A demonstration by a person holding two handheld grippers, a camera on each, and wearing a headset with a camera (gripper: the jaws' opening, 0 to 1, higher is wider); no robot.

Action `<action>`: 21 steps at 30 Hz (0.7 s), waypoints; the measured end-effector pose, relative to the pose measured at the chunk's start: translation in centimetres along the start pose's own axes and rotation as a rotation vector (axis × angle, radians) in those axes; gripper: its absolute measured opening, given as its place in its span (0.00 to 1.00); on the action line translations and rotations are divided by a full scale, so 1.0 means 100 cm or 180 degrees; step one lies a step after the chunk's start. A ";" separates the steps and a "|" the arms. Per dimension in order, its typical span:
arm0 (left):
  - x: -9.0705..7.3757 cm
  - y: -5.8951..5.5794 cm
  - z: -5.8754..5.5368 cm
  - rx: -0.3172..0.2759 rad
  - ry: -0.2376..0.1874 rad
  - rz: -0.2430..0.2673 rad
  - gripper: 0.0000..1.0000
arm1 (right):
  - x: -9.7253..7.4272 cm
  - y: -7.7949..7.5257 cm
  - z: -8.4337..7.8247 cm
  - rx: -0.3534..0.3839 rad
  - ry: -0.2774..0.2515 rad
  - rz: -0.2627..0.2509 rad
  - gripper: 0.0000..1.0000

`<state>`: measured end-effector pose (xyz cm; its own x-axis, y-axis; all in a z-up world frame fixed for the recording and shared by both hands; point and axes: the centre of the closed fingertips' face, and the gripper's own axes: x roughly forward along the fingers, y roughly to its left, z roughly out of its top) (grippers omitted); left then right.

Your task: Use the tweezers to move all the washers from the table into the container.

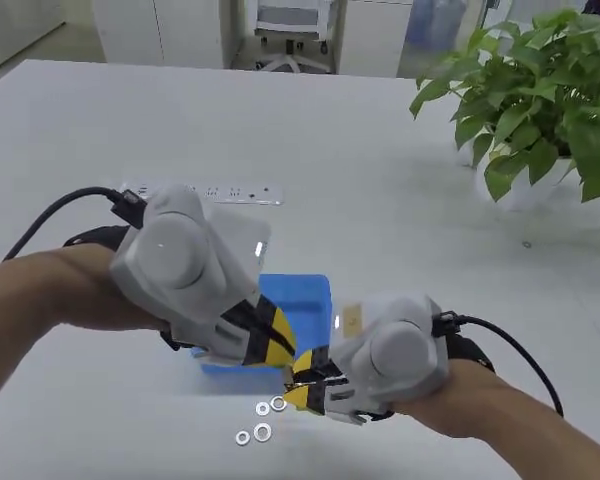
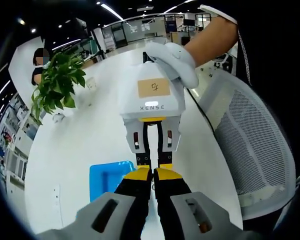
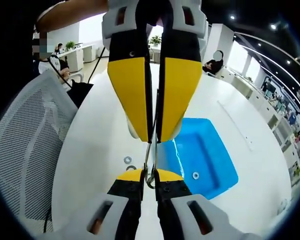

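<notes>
Washers [image 1: 263,408] lie flat on the table [image 1: 380,200] just beside the blue container [image 1: 315,298]; probably light, stiff and slippery, best nipped across one rim; left gripper [image 3: 152,137] and right gripper [image 3: 150,177] fingers both pinch the slim tweezers [image 3: 149,156].

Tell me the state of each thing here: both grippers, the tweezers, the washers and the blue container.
tweezers: gripped from both ends.
left gripper: shut on the tweezers.
right gripper: shut on the tweezers.
washers: four lying loose on the table.
blue container: open, one washer inside.
</notes>
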<state>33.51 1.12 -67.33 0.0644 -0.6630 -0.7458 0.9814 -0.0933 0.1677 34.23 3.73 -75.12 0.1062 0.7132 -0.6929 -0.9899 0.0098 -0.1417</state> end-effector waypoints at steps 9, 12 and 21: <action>-0.009 0.016 0.003 0.0044 -0.0011 0.0110 0.06 | -0.004 -0.020 0.008 -0.0097 -0.0009 -0.0066 0.10; -0.010 0.023 0.002 0.0061 -0.0008 0.0158 0.06 | -0.004 -0.027 0.011 -0.0116 -0.0012 -0.0092 0.10; -0.012 0.038 -0.005 0.0075 0.0008 0.0219 0.06 | 0.003 -0.044 0.012 -0.0147 -0.0021 -0.0110 0.10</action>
<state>37.20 1.92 -66.11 0.1321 -0.6667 -0.7335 0.9701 -0.0651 0.2338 38.45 4.77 -73.82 0.1395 0.7177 -0.6823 -0.9802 0.0024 -0.1980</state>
